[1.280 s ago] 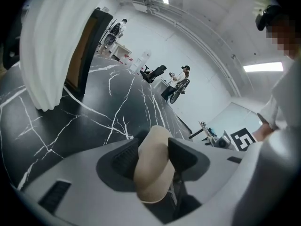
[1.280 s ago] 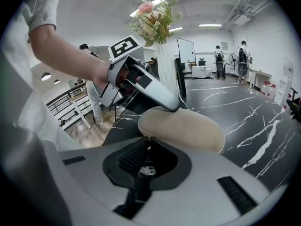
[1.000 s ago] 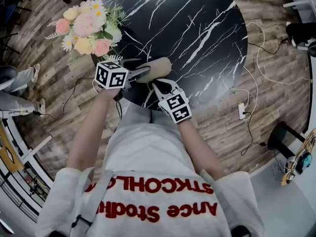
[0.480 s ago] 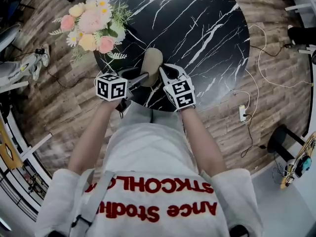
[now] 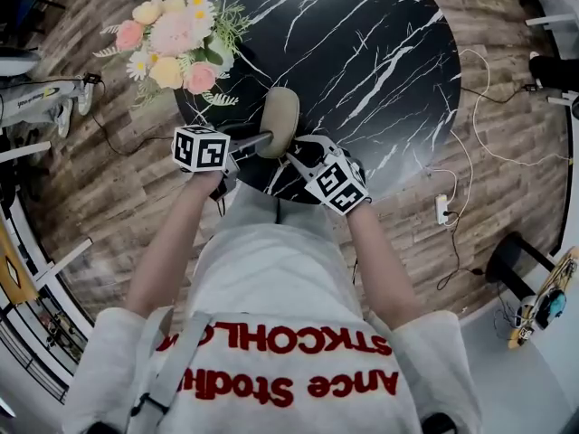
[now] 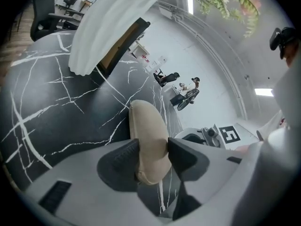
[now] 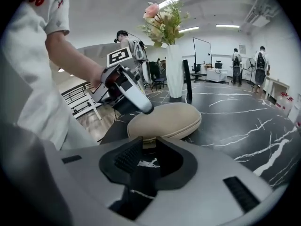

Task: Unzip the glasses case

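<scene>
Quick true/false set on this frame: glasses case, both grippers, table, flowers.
1. The left gripper is clamped on one end of the glasses case. True.
2. The case lies on the wooden floor. False: it is on the black marble table, near the edge.
3. A bunch of flowers stands on the same table. True.
4. The right gripper is clamped across the middle of the case. False: it sits at the case's near edge with its jaws a little apart. They have just been opening.
</scene>
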Motion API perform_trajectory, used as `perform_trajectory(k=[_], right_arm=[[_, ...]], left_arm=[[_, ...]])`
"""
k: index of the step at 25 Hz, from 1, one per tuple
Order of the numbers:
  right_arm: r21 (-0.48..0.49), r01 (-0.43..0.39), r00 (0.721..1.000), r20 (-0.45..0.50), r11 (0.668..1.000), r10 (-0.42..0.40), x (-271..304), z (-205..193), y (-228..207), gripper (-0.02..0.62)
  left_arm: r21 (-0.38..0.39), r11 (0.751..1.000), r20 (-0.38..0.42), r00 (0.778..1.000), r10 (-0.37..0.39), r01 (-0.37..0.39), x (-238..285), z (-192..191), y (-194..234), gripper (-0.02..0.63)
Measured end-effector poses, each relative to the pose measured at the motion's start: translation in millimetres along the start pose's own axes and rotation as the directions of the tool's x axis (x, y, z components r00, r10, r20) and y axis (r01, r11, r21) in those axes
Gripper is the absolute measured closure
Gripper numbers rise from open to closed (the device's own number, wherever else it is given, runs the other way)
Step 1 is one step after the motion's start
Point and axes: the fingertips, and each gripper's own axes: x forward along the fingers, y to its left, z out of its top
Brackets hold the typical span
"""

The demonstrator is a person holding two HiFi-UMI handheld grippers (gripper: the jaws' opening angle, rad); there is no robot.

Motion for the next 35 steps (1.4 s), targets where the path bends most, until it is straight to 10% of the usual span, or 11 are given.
perform_trajectory(k=[11, 17, 25, 31, 35], right_arm=[[0.013, 0.006, 1.000, -0.005, 1.000, -0.006, 5, -8, 22, 0.532], [-0.031, -0.136, 0.991, -0.017, 0.990, 0.136, 28, -14, 98, 0.561], [0.206, 0.105, 0.990, 0.071, 0.973, -0.122, -10, 3, -8, 0.554], [0.238, 0.140, 0.985, 0.062, 0.961, -0.159, -1, 19, -40, 0.554], [0.265, 0.126, 0.978, 0.127, 0.956, -0.165, 2, 38, -60, 0.555]], left_arm=[[-0.010, 1.000, 0.011, 1.000, -0.005, 0.006, 1, -1, 2, 0.407], [-0.012, 1.000, 0.009, 1.000, -0.001, 0.001, 0, -2, 1, 0.407], [-0.009, 1.000, 0.034, 0.999, 0.007, -0.007, -6, -1, 2, 0.407], [-0.043, 0.999, 0.041, 0.999, 0.032, -0.031, -12, -11, -1, 0.476], [0.013, 0.998, -0.147, 0.988, -0.055, 0.058, 8, -45, -30, 0.516]])
